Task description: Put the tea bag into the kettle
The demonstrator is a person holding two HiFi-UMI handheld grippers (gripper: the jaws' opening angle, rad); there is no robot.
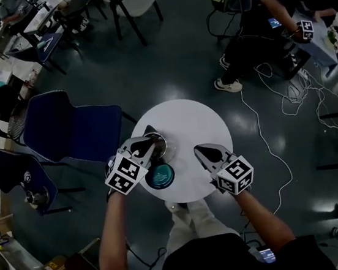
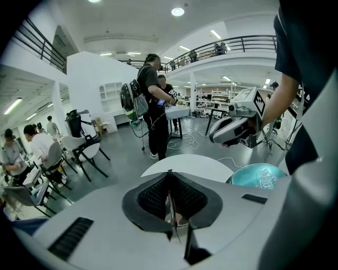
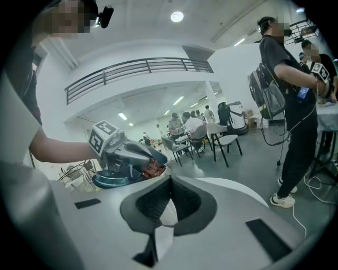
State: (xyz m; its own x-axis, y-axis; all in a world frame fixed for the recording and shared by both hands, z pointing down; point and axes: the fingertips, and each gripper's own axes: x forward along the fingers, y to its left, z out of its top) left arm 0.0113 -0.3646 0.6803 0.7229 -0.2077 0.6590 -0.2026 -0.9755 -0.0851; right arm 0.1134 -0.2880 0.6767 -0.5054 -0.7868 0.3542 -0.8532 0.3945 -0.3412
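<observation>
Step in hand: the tea bag [image 3: 152,170] was held above the mouth of the kettle [image 1: 161,144]. In my judgement it had not yet been released.
Left gripper [image 1: 152,141]: its jaws were closed on the tea bag. In its own view the bag showed as a thin reddish packet, edge-on between them, with the kettle's metal rim directly below.
Right gripper [image 1: 207,152]: its jaws were together with nothing between them. It hovered over the desk to the right of the kettle, apart from it.
Kettle: a shiny metal vessel, open at the top, stood on the left half of the desk [image 1: 185,120].
Lid: a teal lid [image 1: 160,176] lay on the desk just beside the kettle, on the person's side.
Advice on the step: centre the bag over the opening and lower it inside the rim before parting the jaws. A light bag could cling to a pad or catch on the rim, so open fully and lift straight up. The idle gripper could steady the kettle if it shifts.
Surface: a small, round, smooth white desk carried only the kettle and the lid.
Room: a large open hall with a dark glossy floor [image 1: 183,55]. Blue chairs [image 1: 72,128] stood to the left, loose cables [image 1: 288,100] lay to the right, and other people were at work around.
</observation>
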